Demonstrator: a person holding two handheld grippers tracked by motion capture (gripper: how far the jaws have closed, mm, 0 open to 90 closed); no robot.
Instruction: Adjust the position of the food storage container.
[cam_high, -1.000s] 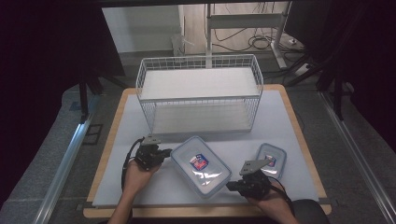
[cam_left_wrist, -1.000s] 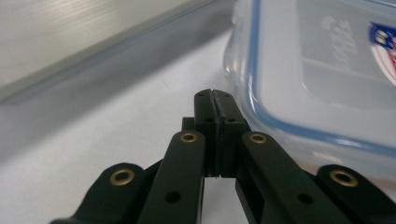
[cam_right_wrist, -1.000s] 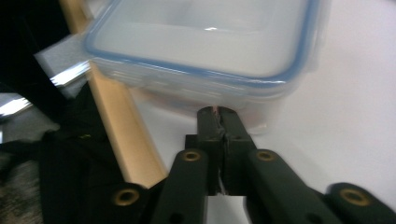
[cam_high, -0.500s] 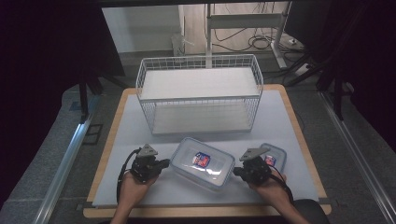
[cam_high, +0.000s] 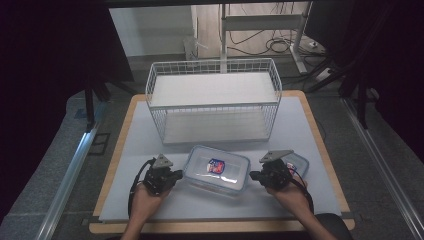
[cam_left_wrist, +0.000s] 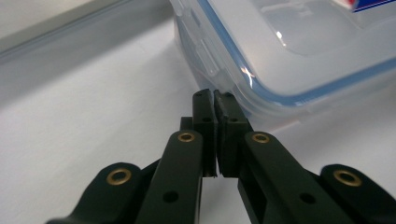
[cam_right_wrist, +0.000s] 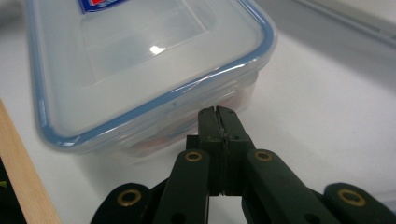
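A large clear lidded container (cam_high: 216, 170) with a blue seal and a red-and-blue label lies on the white mat between my two grippers. My left gripper (cam_high: 179, 175) is shut, its tips at the container's left end. In the left gripper view the closed tips (cam_left_wrist: 215, 95) sit against the container (cam_left_wrist: 299, 42) wall just below a side latch. My right gripper (cam_high: 253, 175) is shut at the container's right end. In the right gripper view its closed tips (cam_right_wrist: 217, 112) rest against the container (cam_right_wrist: 140, 51) wall under the lid rim. Nothing is between either pair of jaws.
A smaller clear container (cam_high: 296, 162) lies just behind my right gripper. A white wire basket (cam_high: 215, 100) stands at the back of the mat (cam_high: 135, 135). The table's wooden edge (cam_right_wrist: 23, 177) runs close on the near side.
The large container has turned from a diagonal lie to nearly square across the mat. My right gripper moved away from the front edge to its right end; the left gripper shifted slightly toward me.
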